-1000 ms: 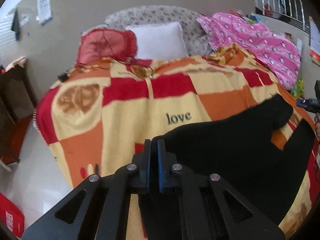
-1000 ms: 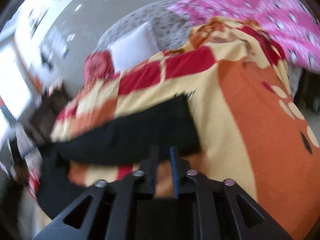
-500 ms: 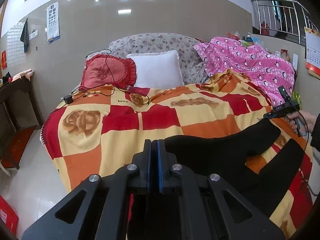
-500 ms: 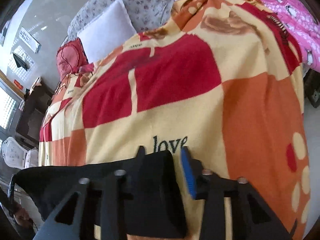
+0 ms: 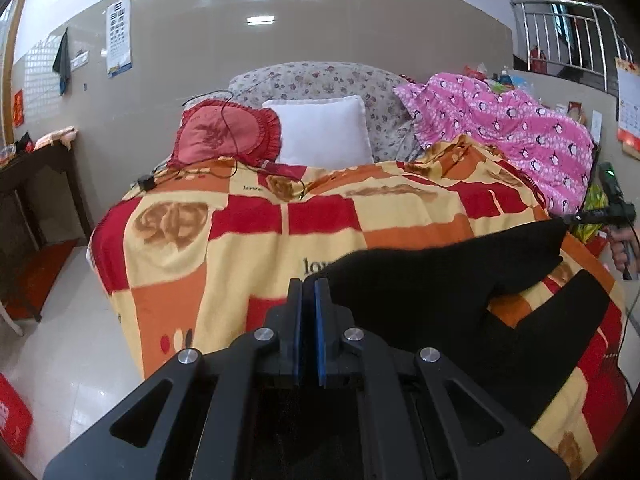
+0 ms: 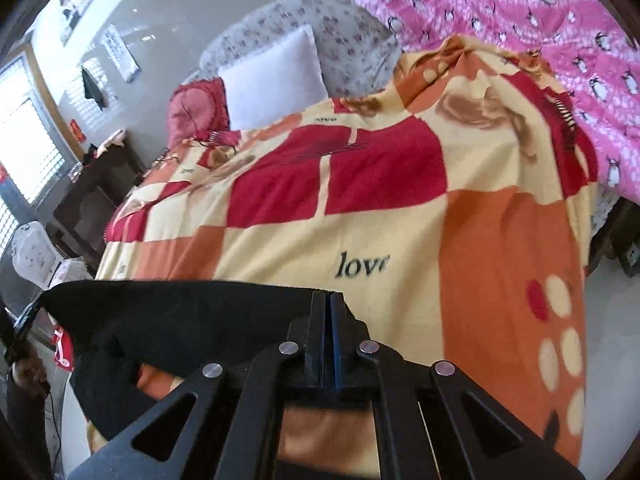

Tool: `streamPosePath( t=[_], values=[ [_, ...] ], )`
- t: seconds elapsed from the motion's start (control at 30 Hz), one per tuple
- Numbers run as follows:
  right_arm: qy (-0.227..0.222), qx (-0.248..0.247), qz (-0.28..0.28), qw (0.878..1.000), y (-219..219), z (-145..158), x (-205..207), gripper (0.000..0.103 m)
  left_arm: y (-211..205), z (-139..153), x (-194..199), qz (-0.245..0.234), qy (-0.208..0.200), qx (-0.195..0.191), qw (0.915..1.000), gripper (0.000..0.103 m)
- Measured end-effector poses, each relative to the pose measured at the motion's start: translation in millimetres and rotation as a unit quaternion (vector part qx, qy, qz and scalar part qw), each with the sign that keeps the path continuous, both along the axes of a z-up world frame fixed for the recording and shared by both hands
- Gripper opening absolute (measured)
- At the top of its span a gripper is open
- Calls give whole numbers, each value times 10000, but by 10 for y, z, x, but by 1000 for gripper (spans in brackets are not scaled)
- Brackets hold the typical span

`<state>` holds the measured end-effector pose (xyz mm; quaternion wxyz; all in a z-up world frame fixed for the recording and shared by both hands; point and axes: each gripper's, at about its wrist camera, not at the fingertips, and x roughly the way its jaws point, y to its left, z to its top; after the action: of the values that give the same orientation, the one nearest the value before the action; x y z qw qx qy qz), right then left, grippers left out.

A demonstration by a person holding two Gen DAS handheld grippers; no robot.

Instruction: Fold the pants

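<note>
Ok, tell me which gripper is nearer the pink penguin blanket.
Right. The right gripper holds the black pants on the bed's side below the pink penguin blanket; the left gripper is at the pants' far end.

Right tool (image 6: 329,300) clamped on black pants (image 6: 192,316) over blanket (image 6: 400,216)

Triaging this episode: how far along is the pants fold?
Done: both ends gripped. The left gripper and right gripper are shut on the black pants. In hand: one leg held stretched above the blanket. Left: no finished fold visible; legs still splayed apart.
</note>
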<state>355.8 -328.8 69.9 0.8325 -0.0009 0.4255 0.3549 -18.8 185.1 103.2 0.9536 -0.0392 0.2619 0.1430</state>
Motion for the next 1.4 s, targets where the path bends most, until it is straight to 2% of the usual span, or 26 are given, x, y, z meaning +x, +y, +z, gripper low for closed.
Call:
streamPosePath(
  t=[0.1,0.23,0.3,0.37,0.43,0.47,0.5,0.53,0.57,0.6,0.63,0.67,0.7,0.73,0.77,0.8,0.83,0.9,0.97,1.07,1.17,1.27,1.33,1.4],
  values=[
    [-193,18,136,9997,-162,41,-317,1,-22,-114,-221,29,13,-187,9998,3],
    [-357,-167,308,9987,-410,-119,-799,1,47,-461,-496,184,279,-728,9968,3],
    [-274,-190,268,9991,-537,-266,-934,1,103,-644,-606,311,383,-1090,9928,3],
    [-390,-384,215,9983,-634,-390,-1066,2,168,-797,-718,428,408,-1510,9868,4],
    [-507,-467,147,9975,-738,-497,-1162,7,228,-889,-861,685,344,-1918,9784,10],
    [-506,-430,101,9977,-782,-519,-1184,7,255,-922,-925,805,304,-2173,9723,12],
    [-504,-347,-2,9981,-862,-531,-1217,15,279,-957,-1007,904,224,-2529,9630,16],
    [-530,-236,-96,9983,-939,-523,-1254,31,285,-979,-1085,943,105,-2855,9537,22],
    [-595,-139,-172,9980,-985,-508,-1289,38,278,-985,-1138,953,3,-3047,9477,26],
    [-707,-38,-269,9971,-1041,-483,-1337,45,257,-975,-1195,990,-110,-3209,9419,37],
    [-831,22,-387,9958,-1092,-458,-1393,47,240,-960,-1256,1061,-237,-3368,9353,49],
    [-875,29,-446,9952,-1105,-444,-1418,47,238,-960,-1311,1117,-392,-3553,9272,54],
    [-928,88,-556,9941,-1133,-429,-1462,47,237,-963,-1356,1141,-573,-3833,9148,59],
    [-945,218,-647,9932,-1157,-415,-1500,47,226,-994,-1380,1044,-767,-4294,8938,61],
    [-929,333,-693,9927,-1173,-411,-1526,47,224,-1017,-1365,960,-832,-4577,8800,61],
    [-896,475,-719,9922,-1177,-413,-1559,47,207,-1038,-1334,900,-878,-4779,8694,61],
    [-889,538,-718,9920,-1155,-414,-1584,47,169,-1054,-1272,824,-909,-4910,8625,61],
    [-889,593,-668,9920,-1097,-421,-1652,47,130,-1079,-1167,788,-837,-4934,8622,61],
    [-865,630,-551,9927,-1017,-425,-1705,47,95,-1146,-1046,816,-743,-5032,8571,61],
    [-974,591,-366,9928,-891,-396,-1804,47,117,-1207,-942,889,-832,-5069,8534,61],
    [-1064,572,-186,9925,-791,-364,-1901,47,152,-1289,-950,995,-998,-5275,8378,61],
    [-1073,645,-74,9921,-735,-337,-1966,47,178,-1290,-928,1045,-1151,-5303,8335,63],
    [-1102,678,-48,9916,-703,-319,-1984,47,192,-1289,-950,1097,-1340,-5394,8240,64],
    [-1088,727,-50,9914,-694,-309,-1995,47,164,-1261,-998,1046,-1493,-5370,8236,64]
  ],
)
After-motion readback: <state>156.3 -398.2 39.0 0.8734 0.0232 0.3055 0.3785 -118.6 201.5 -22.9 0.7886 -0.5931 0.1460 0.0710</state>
